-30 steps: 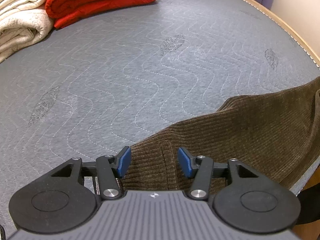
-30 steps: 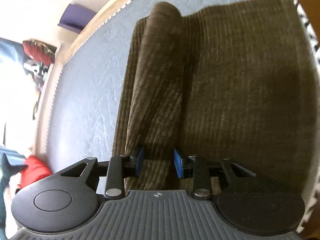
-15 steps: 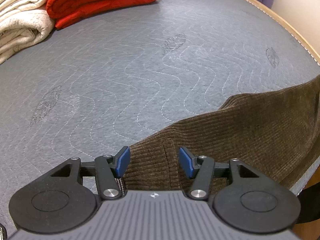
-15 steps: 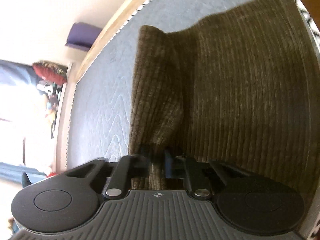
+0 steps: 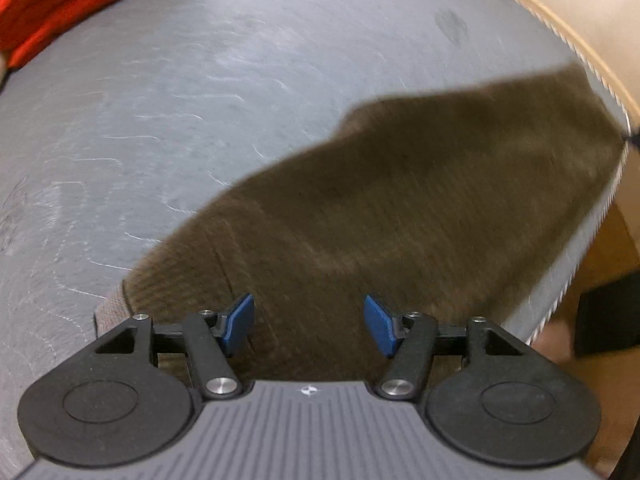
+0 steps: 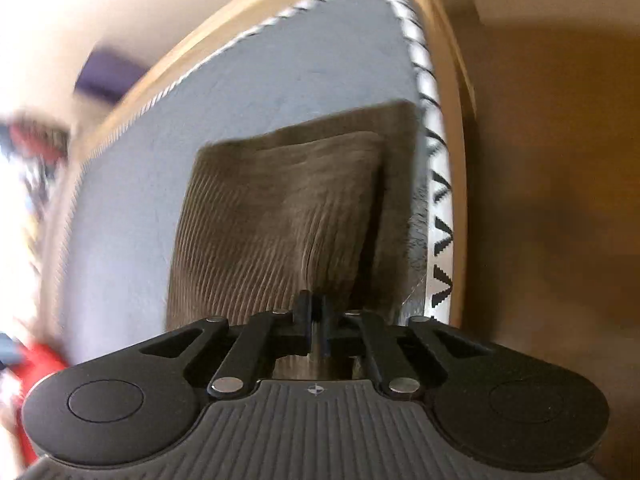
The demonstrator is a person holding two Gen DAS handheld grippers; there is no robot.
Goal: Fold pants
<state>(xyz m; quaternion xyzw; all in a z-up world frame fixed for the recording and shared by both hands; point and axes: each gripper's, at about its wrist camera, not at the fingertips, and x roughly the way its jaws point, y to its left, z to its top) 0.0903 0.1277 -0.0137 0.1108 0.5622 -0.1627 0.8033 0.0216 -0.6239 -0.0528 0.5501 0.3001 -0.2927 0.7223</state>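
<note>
Brown corduroy pants [image 5: 400, 208] lie on the grey quilted mattress [image 5: 160, 120], reaching toward its right edge. My left gripper [image 5: 308, 330] is open, its blue pads on either side of the near end of the pants, just above the cloth. In the right wrist view my right gripper [image 6: 316, 334] is shut on a pinched fold of the pants [image 6: 280, 208] and holds it lifted, with the cloth draping down toward the mattress [image 6: 300, 72]. Both views are blurred by motion.
A red folded blanket [image 5: 72, 4] lies at the far left of the mattress. The wooden bed frame [image 5: 560, 20] runs along the far right edge. The mattress's patterned piping [image 6: 436, 200] and brown floor [image 6: 560, 200] lie right of the pants.
My right gripper has closed on a fold of the pants and lifted it, swinging toward the mattress edge. My left gripper has stayed open and moved right over the pants.
</note>
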